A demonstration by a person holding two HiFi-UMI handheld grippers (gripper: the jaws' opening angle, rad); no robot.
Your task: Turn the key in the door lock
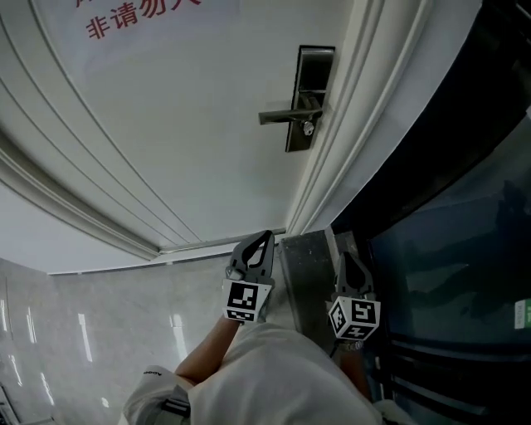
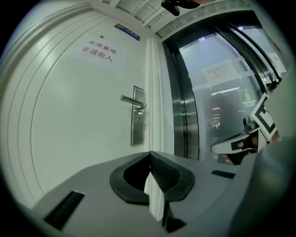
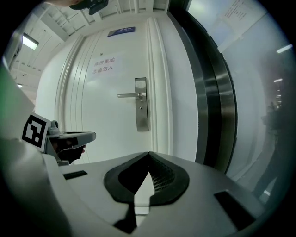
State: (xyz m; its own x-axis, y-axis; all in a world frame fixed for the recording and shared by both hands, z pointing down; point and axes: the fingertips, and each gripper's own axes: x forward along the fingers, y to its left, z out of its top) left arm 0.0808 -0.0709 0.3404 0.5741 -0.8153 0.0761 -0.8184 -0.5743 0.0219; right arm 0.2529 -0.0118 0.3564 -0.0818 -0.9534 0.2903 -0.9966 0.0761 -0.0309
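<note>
The left gripper [image 1: 266, 236] and right gripper [image 1: 343, 256] have jaws pressed together, empty, well apart from the key [image 1: 308, 129] near the door's [image 1: 182, 124] right edge. Shut jaws might only bump it.

Door lock [image 1: 311, 98]: upright steel plate near white door [image 1: 166, 141] edge; lever handle [image 1: 282, 115] level; keyhole cylinder [image 1: 308, 128] just below.

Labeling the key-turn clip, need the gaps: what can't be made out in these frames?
Lock: too small in all three views to tell whether anything is in the keyhole.
Red sign: head view, upper line cut off by the top edge.
Blue plate above the door: both gripper views, print too small to read.
</note>
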